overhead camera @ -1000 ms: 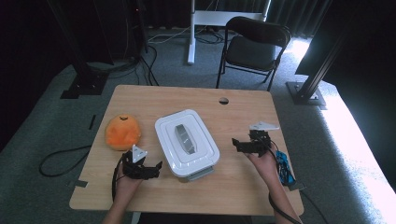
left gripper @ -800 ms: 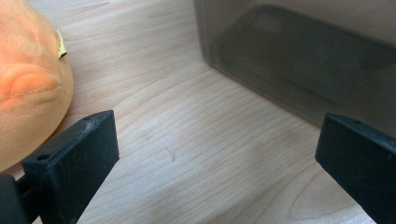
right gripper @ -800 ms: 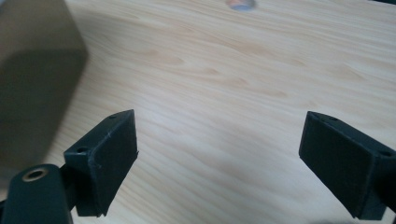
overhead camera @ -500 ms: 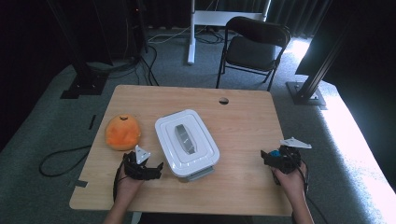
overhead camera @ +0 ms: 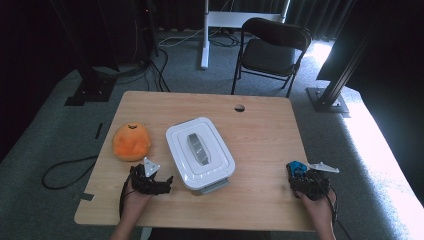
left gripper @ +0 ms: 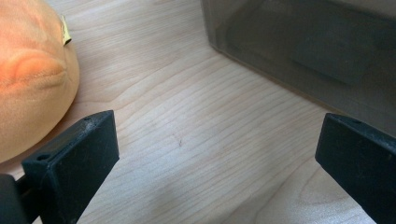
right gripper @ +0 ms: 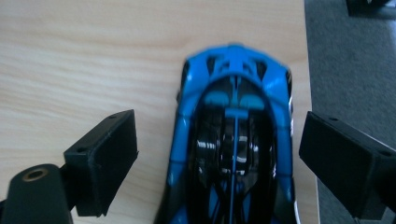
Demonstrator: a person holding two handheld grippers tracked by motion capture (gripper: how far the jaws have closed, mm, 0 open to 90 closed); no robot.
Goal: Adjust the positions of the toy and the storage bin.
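The blue toy car (right gripper: 233, 140) lies on the wooden table (overhead camera: 260, 130) at its right edge, directly ahead of the right gripper (right gripper: 219, 163), whose jaws stand apart on either flank, not touching it. Its long axis runs straight along the jaws, so closing should catch its sides. The left gripper (left gripper: 215, 163), also spread wide and empty, sits well away between the orange plush (left gripper: 28, 74) and the lidded box (overhead camera: 200, 152).

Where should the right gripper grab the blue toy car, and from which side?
Across the body at mid-length, coming down from above. In the right gripper view the blue toy car lies lengthwise between the open jaws of the right gripper, one jaw on each flank. Its long sides look the best faces to clamp. It sits close to the table edge, so close gently.
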